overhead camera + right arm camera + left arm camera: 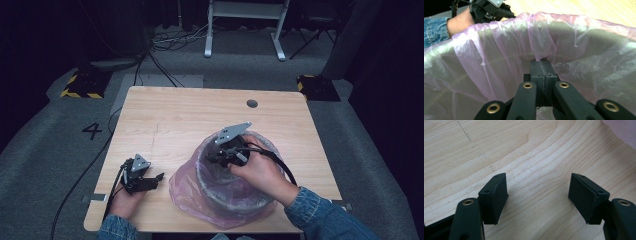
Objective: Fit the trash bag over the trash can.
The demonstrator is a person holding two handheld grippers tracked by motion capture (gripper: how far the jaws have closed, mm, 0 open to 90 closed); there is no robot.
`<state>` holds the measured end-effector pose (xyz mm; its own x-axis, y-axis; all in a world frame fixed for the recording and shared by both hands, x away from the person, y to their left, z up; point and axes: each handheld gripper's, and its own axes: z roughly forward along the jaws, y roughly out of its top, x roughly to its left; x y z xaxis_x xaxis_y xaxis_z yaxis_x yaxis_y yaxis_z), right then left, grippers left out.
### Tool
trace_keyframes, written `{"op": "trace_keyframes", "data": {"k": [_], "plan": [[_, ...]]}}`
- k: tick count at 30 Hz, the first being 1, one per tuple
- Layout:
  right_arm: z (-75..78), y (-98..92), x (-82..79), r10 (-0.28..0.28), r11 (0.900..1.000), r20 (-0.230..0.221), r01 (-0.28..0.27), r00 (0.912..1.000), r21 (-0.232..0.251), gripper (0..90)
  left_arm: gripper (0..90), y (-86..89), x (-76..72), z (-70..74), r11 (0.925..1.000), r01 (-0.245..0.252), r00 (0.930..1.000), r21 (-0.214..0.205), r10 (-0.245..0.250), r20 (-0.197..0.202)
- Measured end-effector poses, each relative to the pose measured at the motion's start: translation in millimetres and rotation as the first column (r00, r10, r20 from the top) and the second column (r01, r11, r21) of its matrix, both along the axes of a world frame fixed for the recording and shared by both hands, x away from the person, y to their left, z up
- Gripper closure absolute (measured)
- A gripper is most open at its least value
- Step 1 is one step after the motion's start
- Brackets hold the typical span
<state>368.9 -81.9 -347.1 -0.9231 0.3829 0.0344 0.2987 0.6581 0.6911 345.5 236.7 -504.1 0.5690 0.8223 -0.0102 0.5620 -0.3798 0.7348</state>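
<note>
The left gripper (537,195) is hovering over the table (529,150), its two black jaws rising from six o'clock and standing wide apart with nothing between them. One pad (499,197) is sitting at about eight o'clock, the other at about four o'clock, each facing inward with a ribbed face. Pale wood grain is running across the table from nine o'clock toward two o'clock. A corner of pink bag (624,131) is showing at two o'clock, well apart from the jaws.
</note>
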Motion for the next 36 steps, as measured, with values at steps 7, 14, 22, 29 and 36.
{"op": "trace_keyframes", "data": {"k": [7, 14, 22, 29, 36], "plan": [[-13.3, 7.4, -4.9, 0.043, 0.9937, -0.055, -0.049, 0.9975, -0.101, 90.0, 31.3, 0.0, 0.0, 0.0, 1.0000, 0.000, 1.0000, 0.000, 0.000, 0.000], [-31.4, 15.8, -5.7, 0.074, 0.9744, -0.099, -0.093, 0.9923, -0.205, 90.0, 31.3, 0.1, 0.0, 0.0, 1.0000, 0.001, 1.0000, 0.001, -0.001, 0.000], [-47.7, 16.1, -4.6, 0.083, 0.9670, -0.119, -0.109, 0.9894, -0.230, 38.8, 31.3, 0.1, 0.0, 0.0, 1.0000, 0.000, 1.0000, 0.001, 0.000, 0.000], [-14.7, -2.9, -4.7, 0.045, 0.9949, -0.066, -0.051, 0.9968, -0.087, 32.2, 31.2, 0.0, 0.0, 0.0, 1.0000, 0.000, 1.0000, 0.001, 0.000, 0.000], [24.1, -22.5, -9.9, 0.009, 0.9993, -0.003, -0.009, 1.0000, 0.036, 33.5, 31.2, -0.1, -0.2, -0.1, 1.0000, -0.002, 1.0000, 0.000, 0.002, 0.000]]}}
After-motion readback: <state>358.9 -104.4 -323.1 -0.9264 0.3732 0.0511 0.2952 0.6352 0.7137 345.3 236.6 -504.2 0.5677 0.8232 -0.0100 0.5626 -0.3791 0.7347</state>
